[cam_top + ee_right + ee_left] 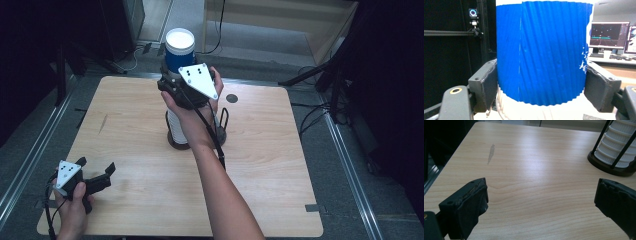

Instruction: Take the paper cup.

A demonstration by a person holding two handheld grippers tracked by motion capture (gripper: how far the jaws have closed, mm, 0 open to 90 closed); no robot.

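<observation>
The right hand-held gripper (186, 75) is clamped on a blue paper cup (541, 53), its pads pressing both sides; the cup sits lifted above the stack of white cups (176, 127) in the black wire holder (222, 131) directly beneath it; so the pick looks done, and setting it on the worktop (150, 175) remains; the left hand-held gripper (97, 175) rests wide and empty.

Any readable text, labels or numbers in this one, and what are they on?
None can be read.
White marks at the edge of the blue ribbed paper cup held in the right gripper: too cut off to read.
Distant computer monitor: graphics too small and blurred.
</observation>
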